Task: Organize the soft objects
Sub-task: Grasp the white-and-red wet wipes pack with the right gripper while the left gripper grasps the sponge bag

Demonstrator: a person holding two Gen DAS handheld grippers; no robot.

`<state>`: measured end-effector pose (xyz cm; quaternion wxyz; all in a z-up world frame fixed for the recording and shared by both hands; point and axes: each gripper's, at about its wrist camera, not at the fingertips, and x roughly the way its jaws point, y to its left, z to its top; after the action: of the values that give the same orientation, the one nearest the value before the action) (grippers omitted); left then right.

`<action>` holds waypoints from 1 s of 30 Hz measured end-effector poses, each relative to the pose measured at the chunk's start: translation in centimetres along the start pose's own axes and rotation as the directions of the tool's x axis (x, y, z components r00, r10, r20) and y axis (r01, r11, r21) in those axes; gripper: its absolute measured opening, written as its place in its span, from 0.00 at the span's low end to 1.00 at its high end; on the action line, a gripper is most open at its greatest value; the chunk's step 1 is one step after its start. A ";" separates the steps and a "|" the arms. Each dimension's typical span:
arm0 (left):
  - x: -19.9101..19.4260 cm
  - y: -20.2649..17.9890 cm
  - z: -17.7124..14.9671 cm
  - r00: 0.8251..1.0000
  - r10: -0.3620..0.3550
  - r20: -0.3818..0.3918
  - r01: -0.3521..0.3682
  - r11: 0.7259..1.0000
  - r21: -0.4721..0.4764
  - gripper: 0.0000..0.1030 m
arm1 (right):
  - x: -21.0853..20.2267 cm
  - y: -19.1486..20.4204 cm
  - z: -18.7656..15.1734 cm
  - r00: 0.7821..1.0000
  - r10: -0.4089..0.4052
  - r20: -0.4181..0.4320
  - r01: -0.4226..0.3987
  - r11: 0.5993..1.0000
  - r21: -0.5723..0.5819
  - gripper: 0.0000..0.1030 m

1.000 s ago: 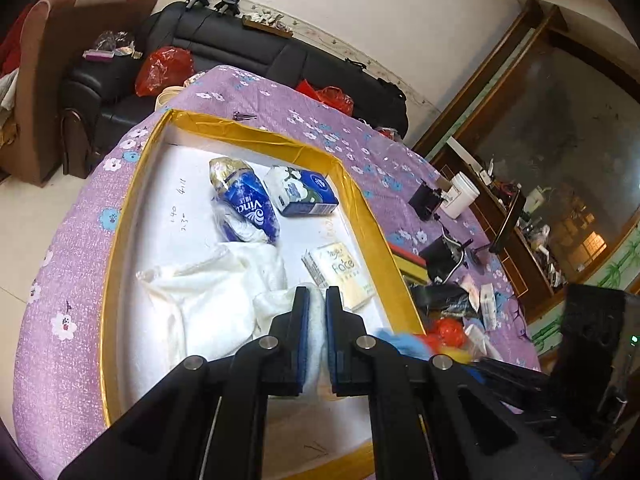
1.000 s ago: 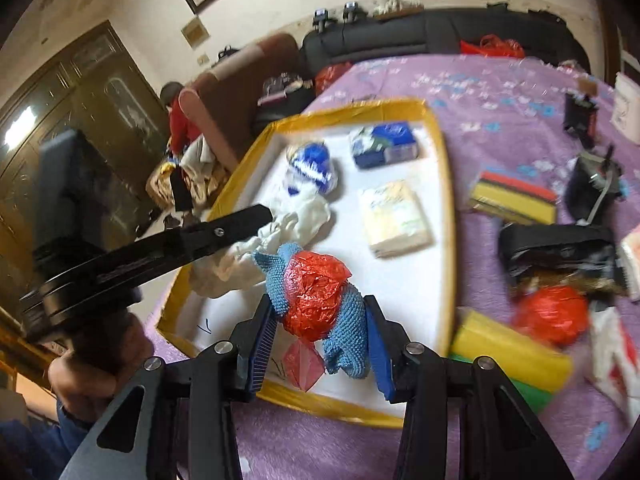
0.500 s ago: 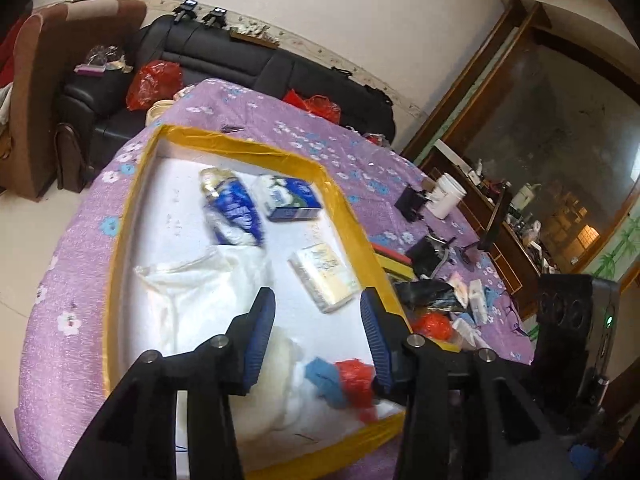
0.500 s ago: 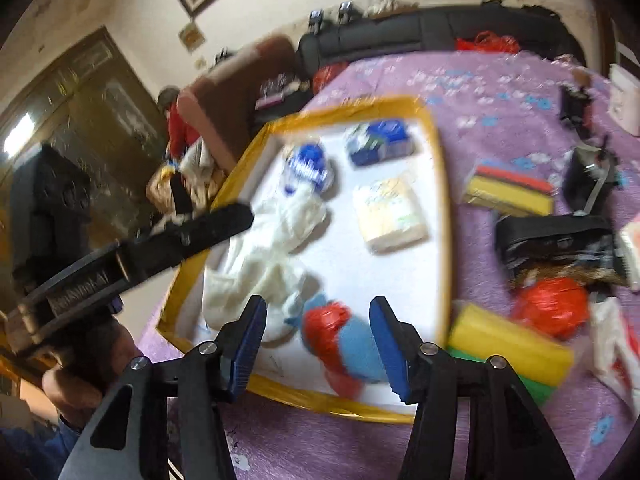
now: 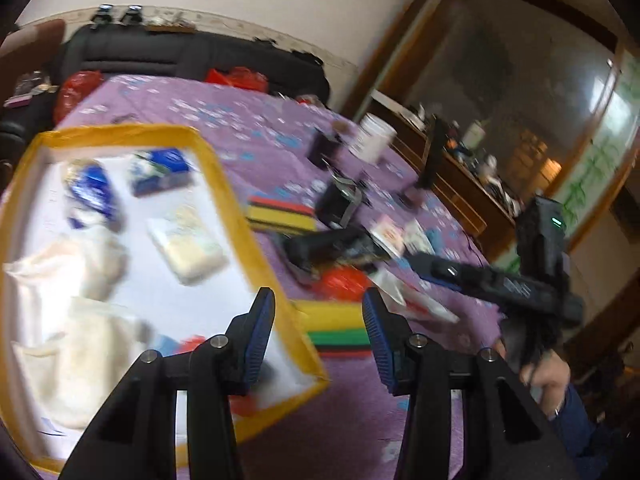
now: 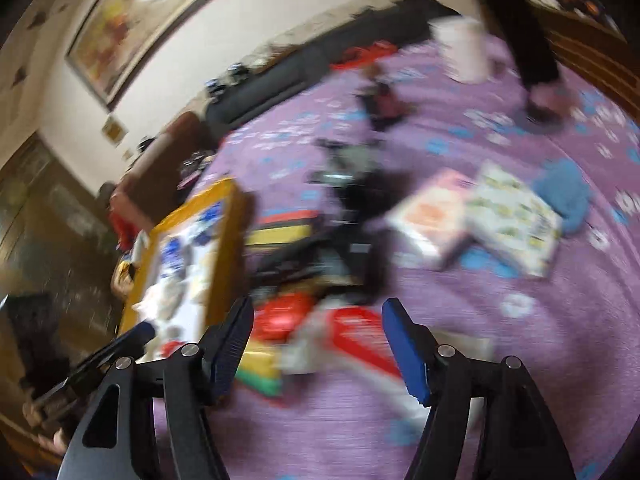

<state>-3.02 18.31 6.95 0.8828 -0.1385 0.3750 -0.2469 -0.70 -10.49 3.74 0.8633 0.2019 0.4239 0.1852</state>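
Both tools' jaws have just been opening, nothing between them.

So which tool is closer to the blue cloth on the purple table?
Right. The right tool faces the side of the table where the blue cloth lies, ahead and to its right. The left tool sits by the yellow tray's corner, farther off.

On my left wrist view, a tray fills the left of the frame, holding a cloth and what may be tissue packs, too blurred to confirm. Sponges lie just right of it, lower centre.
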 end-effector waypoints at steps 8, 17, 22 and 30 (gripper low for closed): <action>2.2 -2.6 -0.5 0.998 -0.018 -0.057 0.021 0.998 0.054 0.44 | 1.5 -4.7 -1.0 0.970 0.177 -0.164 -0.166 0.983 0.082 0.76; 3.6 -3.5 -0.5 0.994 0.002 -0.106 0.009 0.995 0.103 0.54 | 0.8 0.4 -3.1 0.984 -0.056 -0.170 0.012 0.968 -0.249 0.79; 4.5 -5.3 -1.1 0.986 0.043 -0.160 -0.006 0.974 0.228 0.67 | 1.1 0.3 -3.8 0.987 -0.072 -0.142 0.036 0.969 -0.244 0.53; 7.4 -9.7 -2.6 0.930 0.326 -0.168 -0.156 0.767 0.622 0.74 | -1.0 -1.6 -3.8 0.993 -0.081 -0.082 0.066 0.982 -0.177 0.53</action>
<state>-3.76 6.06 4.96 0.8465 0.2315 0.4075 -0.2525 -4.12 -11.59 1.48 0.8640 0.1015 0.4515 0.1982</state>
